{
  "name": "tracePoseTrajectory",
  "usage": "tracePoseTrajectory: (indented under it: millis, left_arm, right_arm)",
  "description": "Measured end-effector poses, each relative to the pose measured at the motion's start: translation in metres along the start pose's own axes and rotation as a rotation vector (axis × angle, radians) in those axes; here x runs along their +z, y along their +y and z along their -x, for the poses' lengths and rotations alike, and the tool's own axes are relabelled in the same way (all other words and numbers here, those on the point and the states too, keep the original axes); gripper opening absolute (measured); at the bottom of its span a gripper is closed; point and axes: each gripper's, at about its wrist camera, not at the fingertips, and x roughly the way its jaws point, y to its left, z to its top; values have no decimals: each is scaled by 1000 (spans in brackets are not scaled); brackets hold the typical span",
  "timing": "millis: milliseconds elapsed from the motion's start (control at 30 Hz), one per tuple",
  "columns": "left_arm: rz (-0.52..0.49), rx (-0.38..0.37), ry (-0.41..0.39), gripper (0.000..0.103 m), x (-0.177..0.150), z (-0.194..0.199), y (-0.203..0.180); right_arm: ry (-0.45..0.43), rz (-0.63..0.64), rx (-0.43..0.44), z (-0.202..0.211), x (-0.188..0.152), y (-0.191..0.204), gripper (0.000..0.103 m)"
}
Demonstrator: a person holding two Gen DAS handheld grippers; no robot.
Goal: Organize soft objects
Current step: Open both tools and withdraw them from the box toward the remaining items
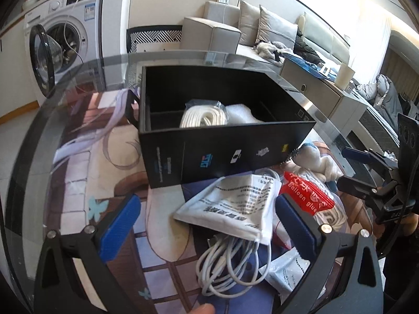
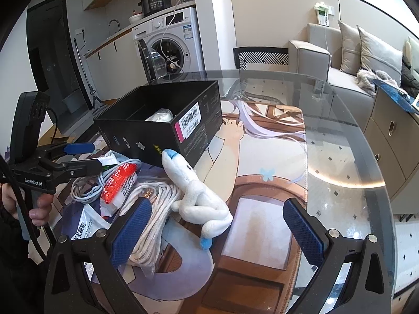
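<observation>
— Inside the black box (image 1: 209, 141), at twelve o'clock on the bench (image 2: 340, 136), what is stowed?
— A bagged white rope coil (image 1: 201, 116) and bubble wrap (image 1: 241, 115).
— And what is left?
— At six o'clock a white pouch (image 1: 235, 204), a cable (image 1: 227, 269), a red glue packet (image 1: 306, 196), a second rope bundle (image 2: 157, 209) and a plush toy (image 2: 196, 196) are left out. Left tongs (image 1: 209, 227) and right tongs (image 2: 217, 233) are spread, nothing pinched.
</observation>
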Motion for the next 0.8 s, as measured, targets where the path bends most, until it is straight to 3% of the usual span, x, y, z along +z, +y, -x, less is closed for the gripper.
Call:
tracePoseTrajectory:
  millis: [333,800]
  left_arm:
    - [12,-23,38,103,1,-12,4]
    - [39,-63,37,99,3,-12,8]
  right_arm:
    - [48,-3,-12,-20,2,-7,101]
    - [74,33,12,-34,10,-3,84]
